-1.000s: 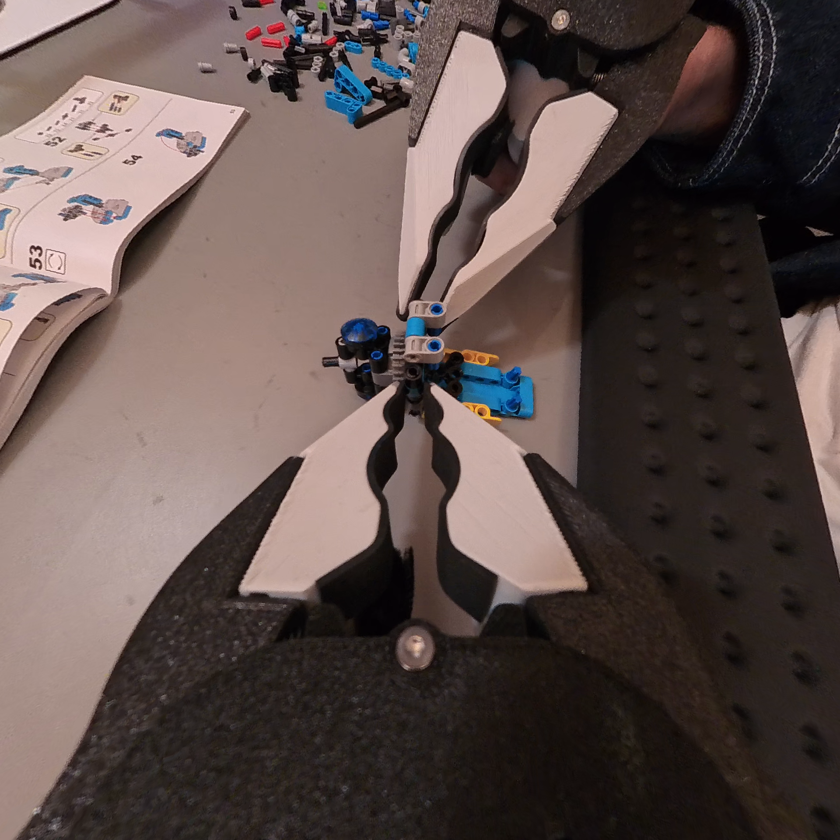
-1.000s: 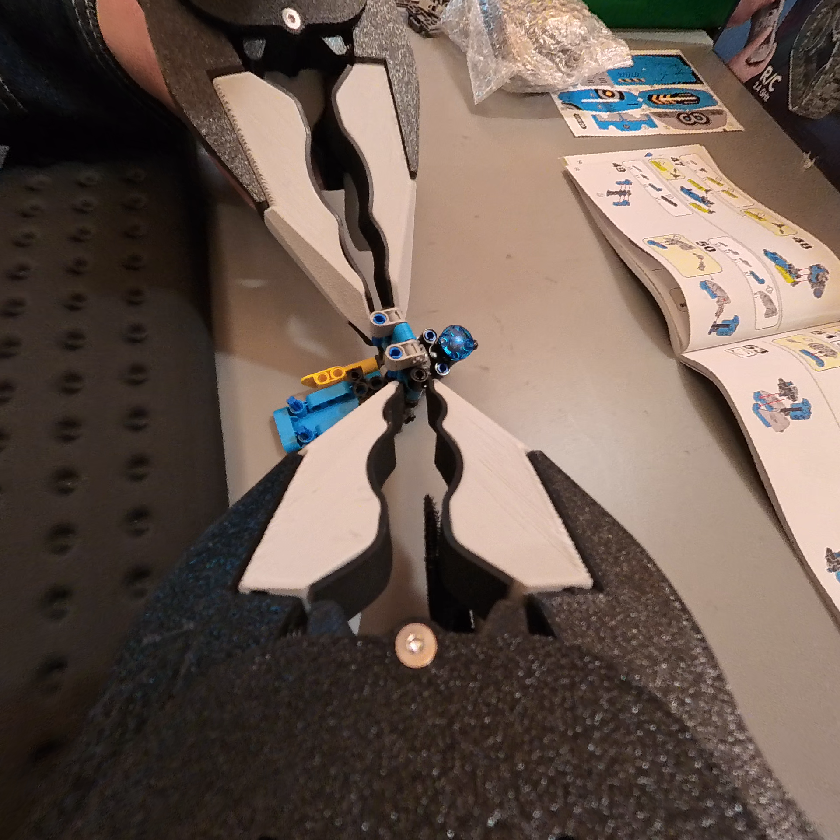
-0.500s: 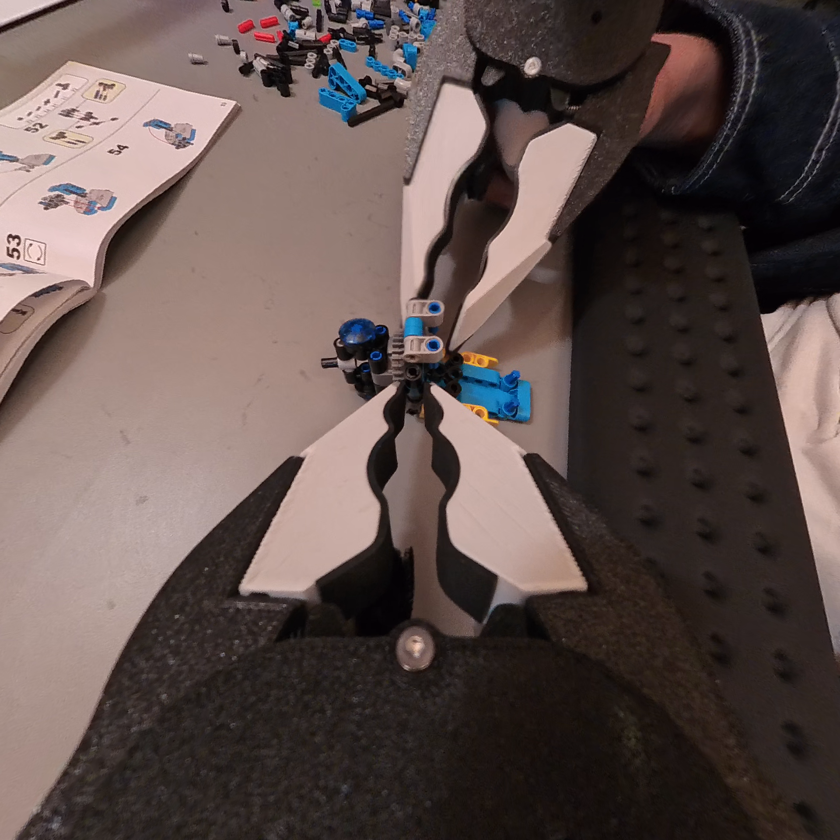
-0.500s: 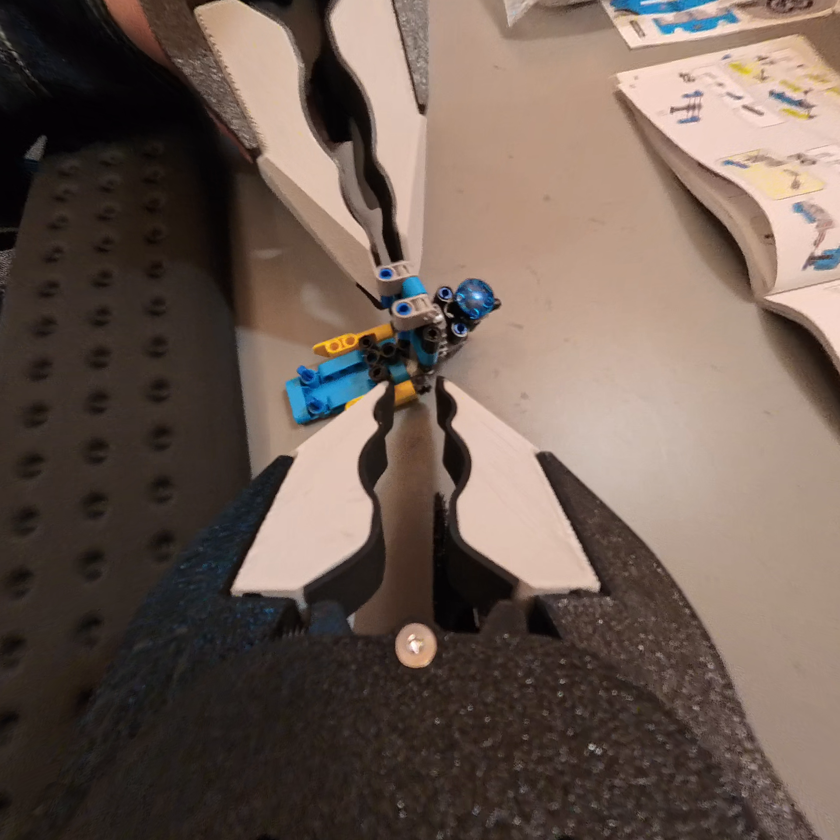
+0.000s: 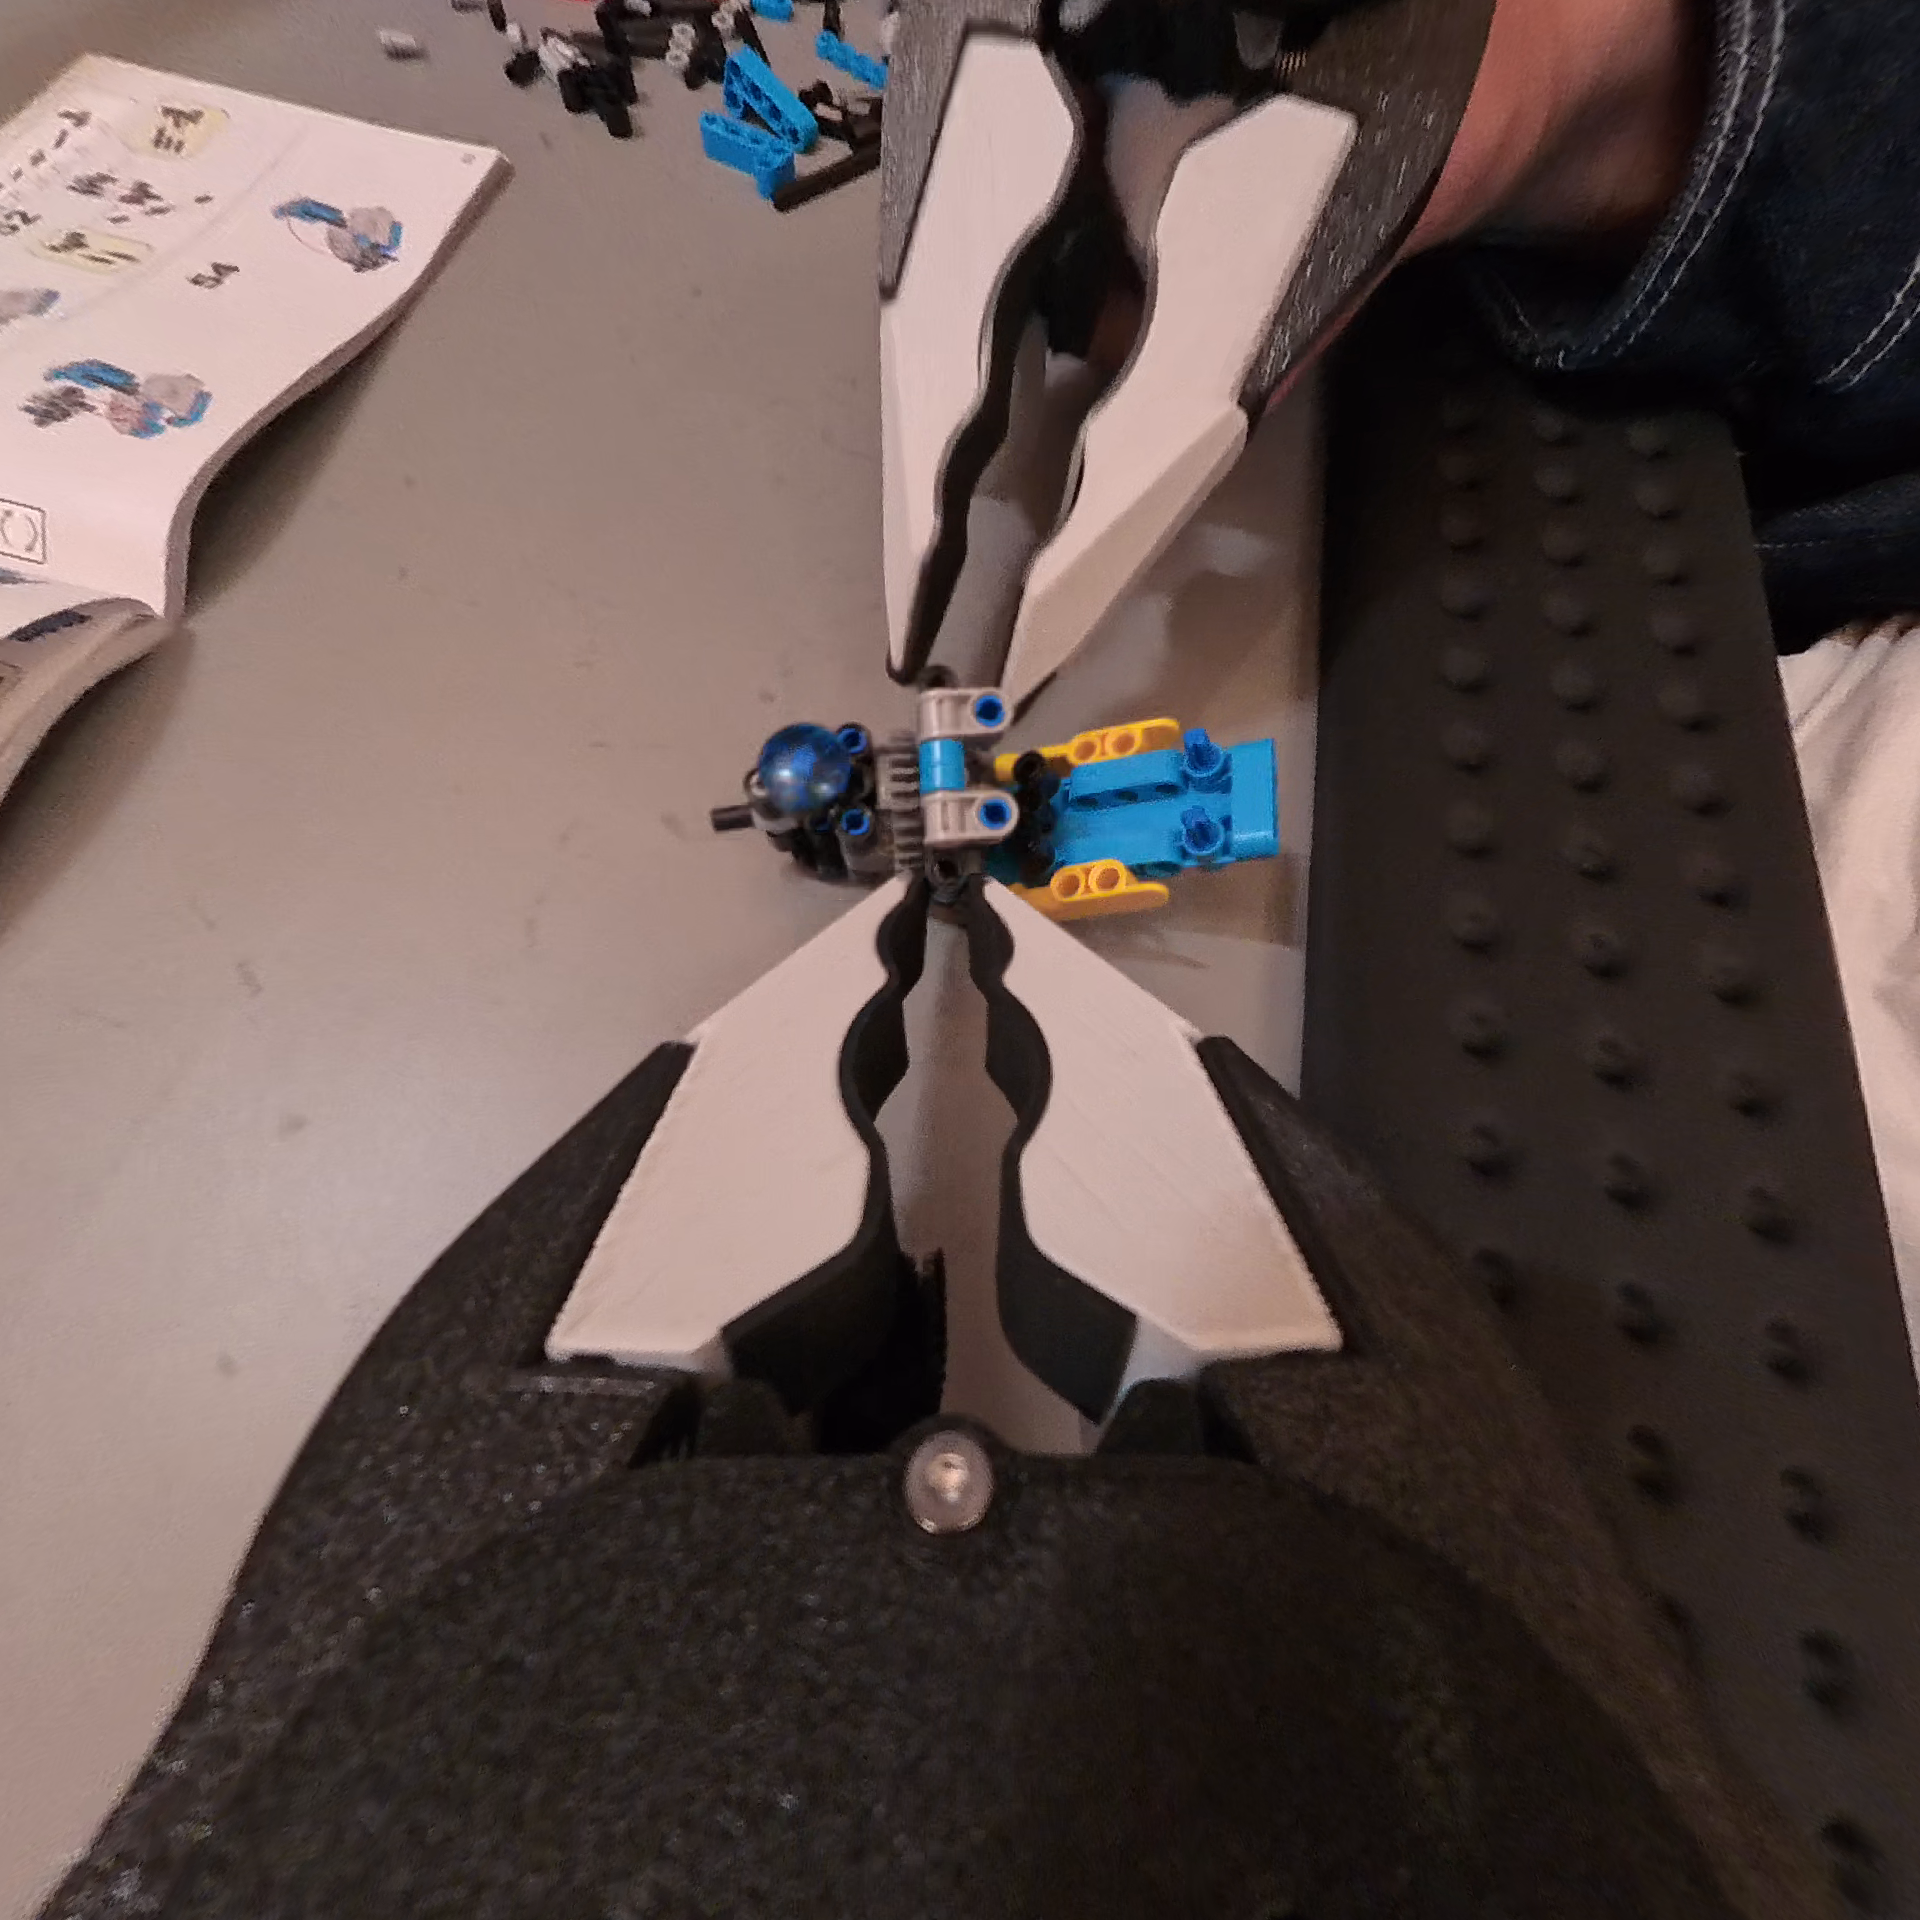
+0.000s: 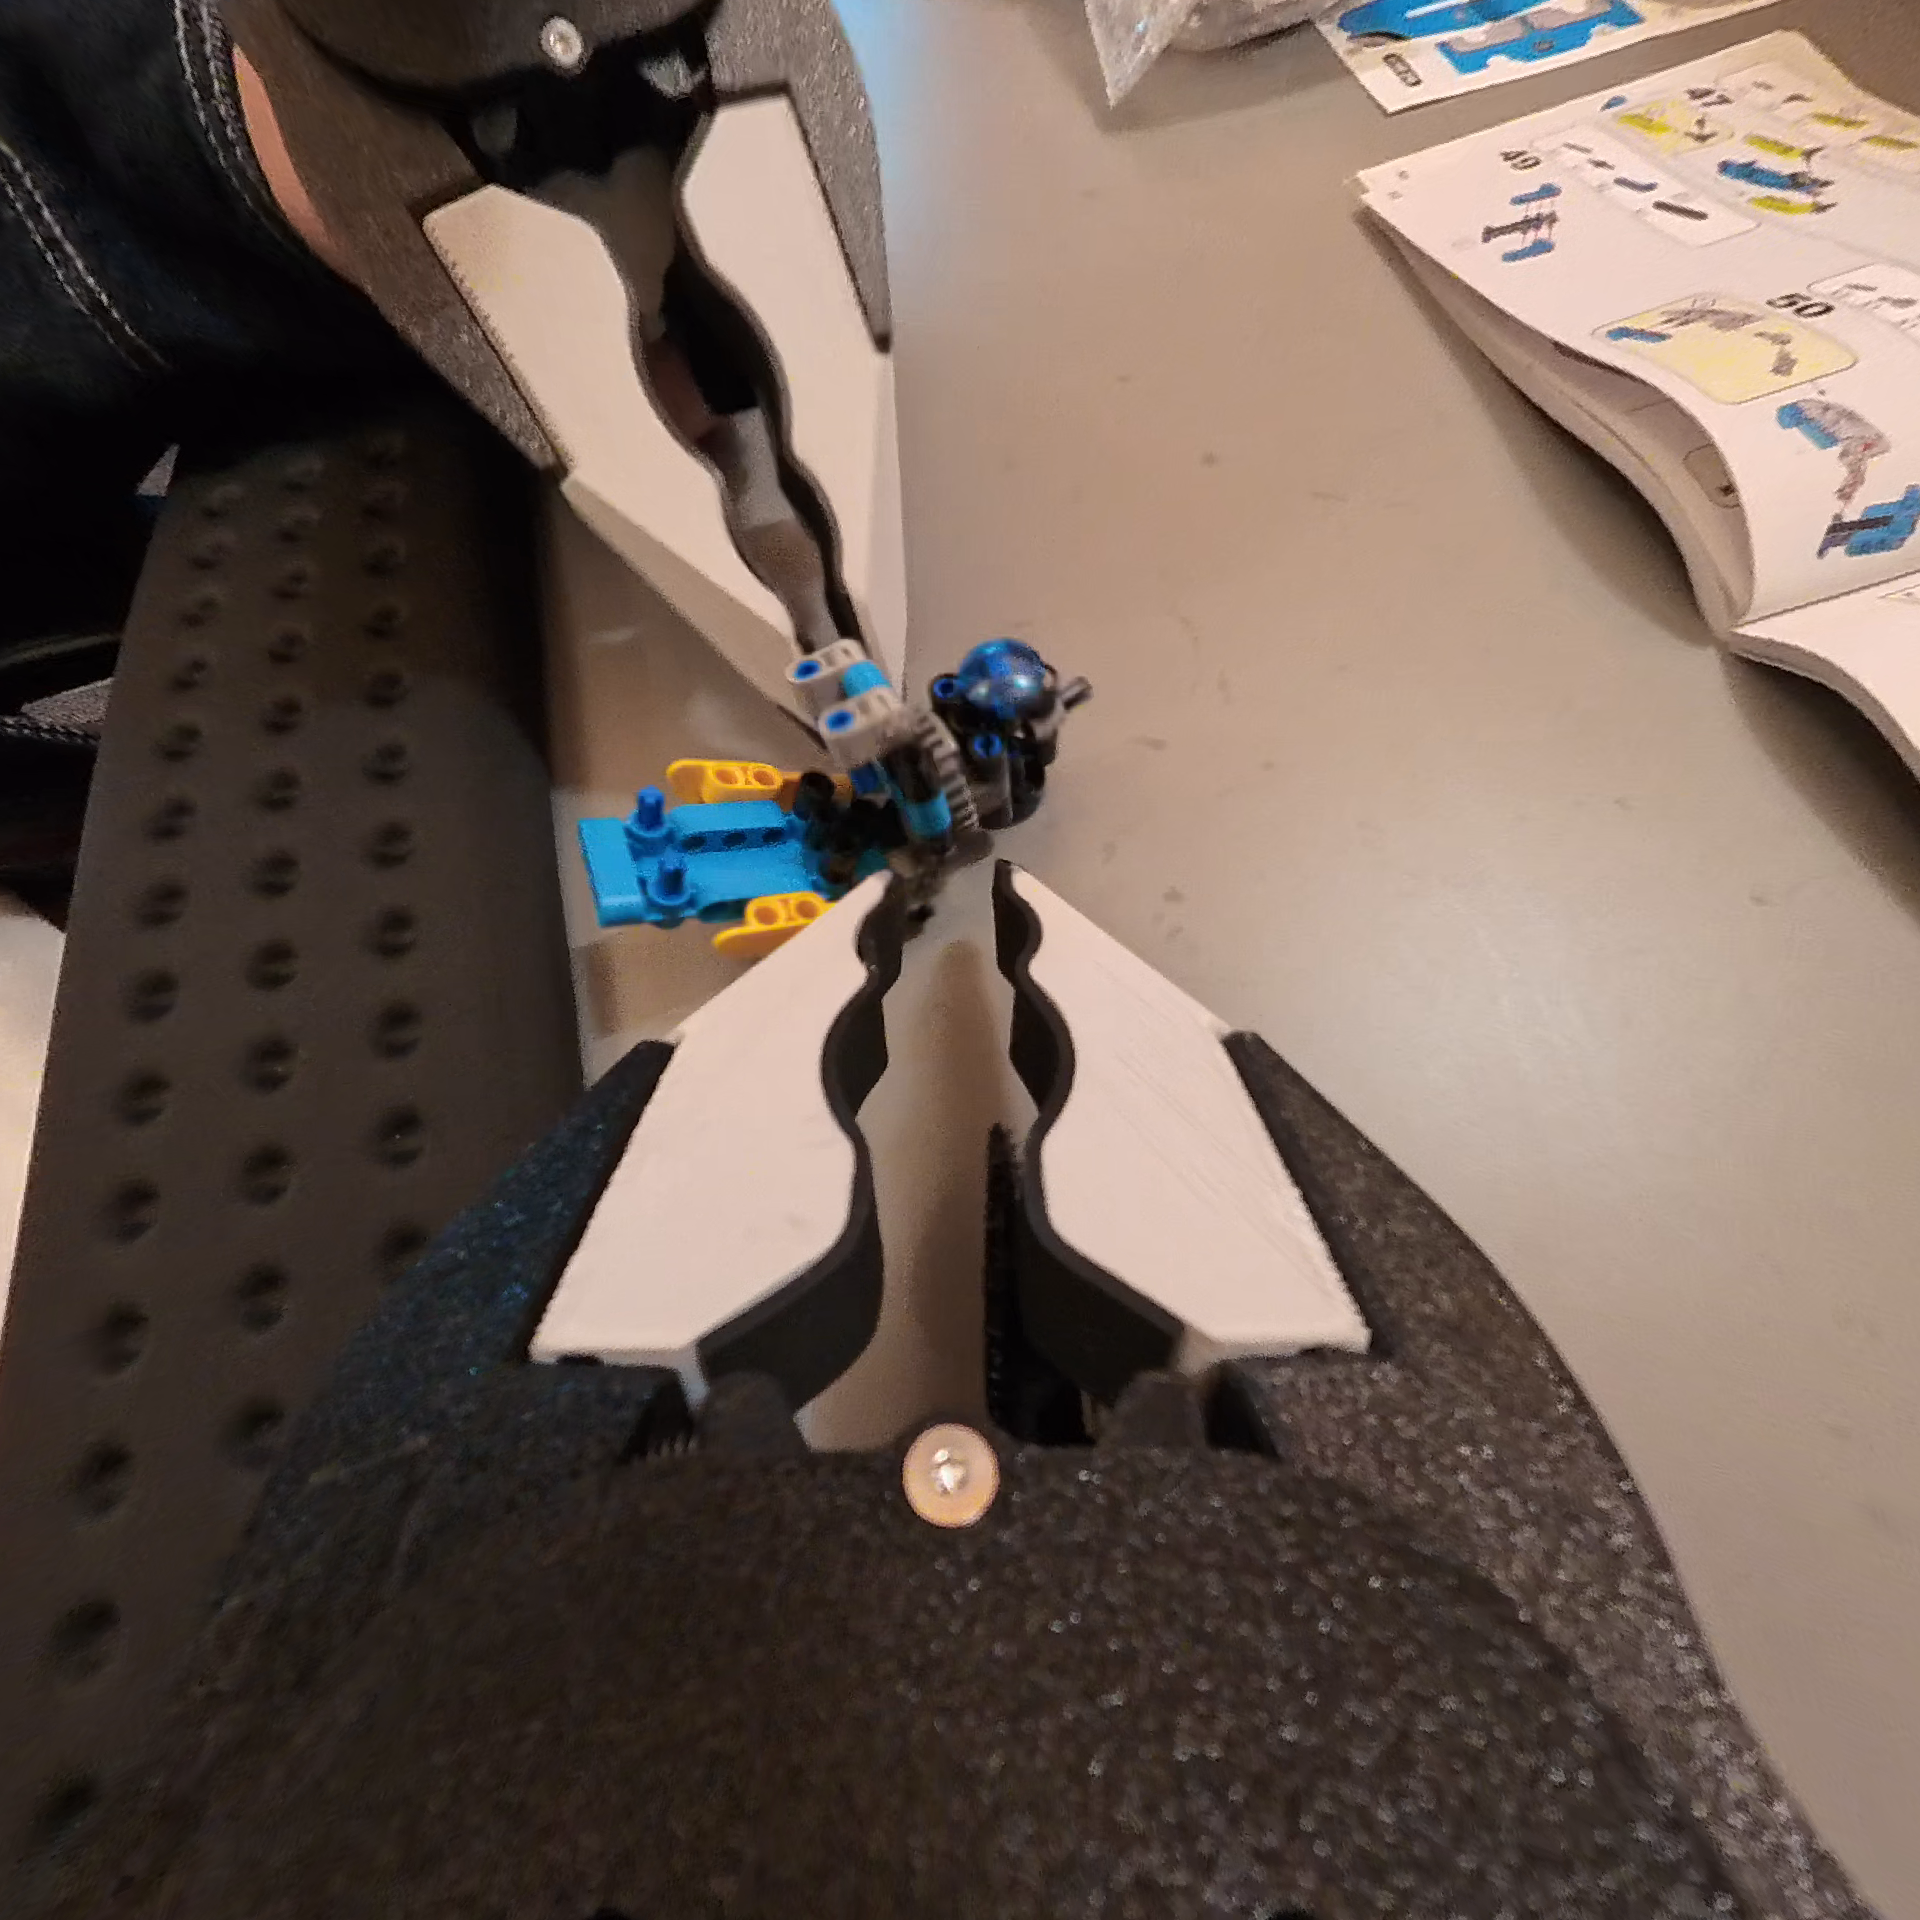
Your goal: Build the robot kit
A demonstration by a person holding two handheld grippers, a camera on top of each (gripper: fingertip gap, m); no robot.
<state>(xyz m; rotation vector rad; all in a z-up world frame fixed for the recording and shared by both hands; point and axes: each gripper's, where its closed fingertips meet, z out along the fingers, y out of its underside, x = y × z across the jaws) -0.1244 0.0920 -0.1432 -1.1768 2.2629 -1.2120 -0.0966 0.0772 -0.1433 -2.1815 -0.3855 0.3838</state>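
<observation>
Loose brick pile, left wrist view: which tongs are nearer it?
Right. The right tongs come in beside the loose brick pile; the left tongs sit across the brick model, farther off.

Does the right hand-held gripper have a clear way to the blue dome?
Likely yes: the blue dome sits exposed ahead of the open right hand-held gripper, and the left hand-held gripper holds the model from the far side.

One brick model [image 5: 977,805], one booklet [image 5: 197,312]

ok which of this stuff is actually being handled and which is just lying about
Handled: model, gripped by left gripper; right gripper open beside it.
Lying about: booklet, loose pieces, mat, sticker sheet.
</observation>
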